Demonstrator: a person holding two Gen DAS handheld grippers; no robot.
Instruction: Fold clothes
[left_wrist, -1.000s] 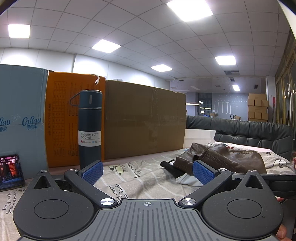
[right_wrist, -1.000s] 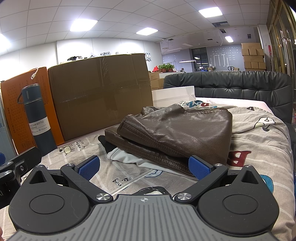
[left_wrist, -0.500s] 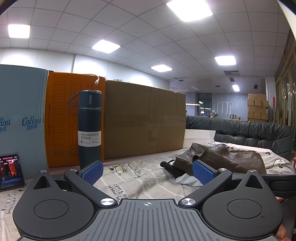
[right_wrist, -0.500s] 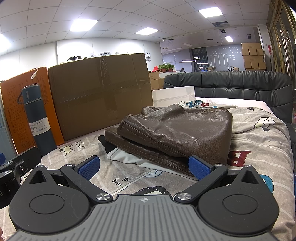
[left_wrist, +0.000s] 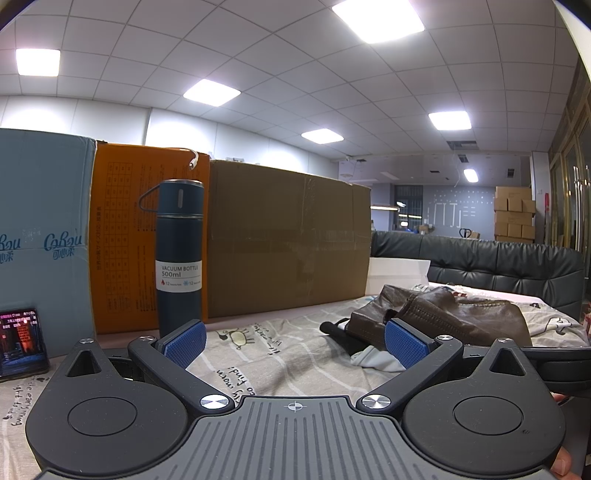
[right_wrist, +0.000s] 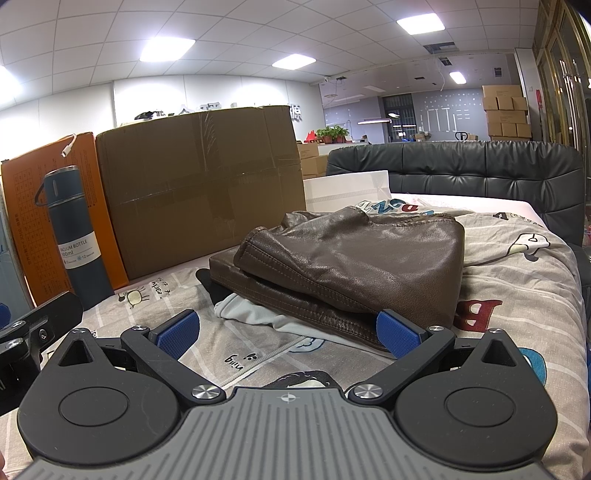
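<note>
Brown leather jacket (right_wrist: 354, 266), folded, on a printed bed cover (right_wrist: 517, 280); both tongs spread and empty.

The jacket lay on top of a pale garment (right_wrist: 251, 314), its long axis running from the stitched edge near the cardboard box (right_wrist: 199, 184) across toward the dark sofa back (right_wrist: 461, 166); collar on the far side. Right gripper (right_wrist: 286, 332) stood just in front of the jacket, fingers wide apart, holding nothing. Left gripper (left_wrist: 295, 341) likewise gaped, aimed between a vacuum bottle (left_wrist: 179, 254) and the jacket (left_wrist: 443, 314).
</note>
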